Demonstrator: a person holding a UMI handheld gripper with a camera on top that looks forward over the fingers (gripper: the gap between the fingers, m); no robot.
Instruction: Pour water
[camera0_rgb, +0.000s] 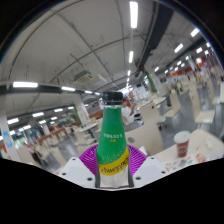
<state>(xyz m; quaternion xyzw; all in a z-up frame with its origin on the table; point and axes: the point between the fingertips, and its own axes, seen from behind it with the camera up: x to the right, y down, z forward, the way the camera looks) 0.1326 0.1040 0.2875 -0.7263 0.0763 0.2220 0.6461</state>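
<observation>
My tongs (113, 168) are closed on one green bottle (112, 140), both purple pads (97, 158) pressing its lower body from either side, with the white finger frames spread out beneath. The bottle stands upright between the fingers, rising straight ahead of me, so it fills the middle of what I see. It has a dark cap (113, 98) screwed on, a green body with a label, and a pale yellowish band near its foot, just above where the pads hold it. I cannot tell how much liquid is inside it.

Beyond the fingers, off to my right, one small paper cup (181, 143) with a red rim band stands on the near corner of a pale desk (206, 147); I cannot see into it from here. The cup is well apart from the bottle.

Farther out lies a large open hall with more desks and long rows of ceiling lights (133, 14) overhead.
</observation>
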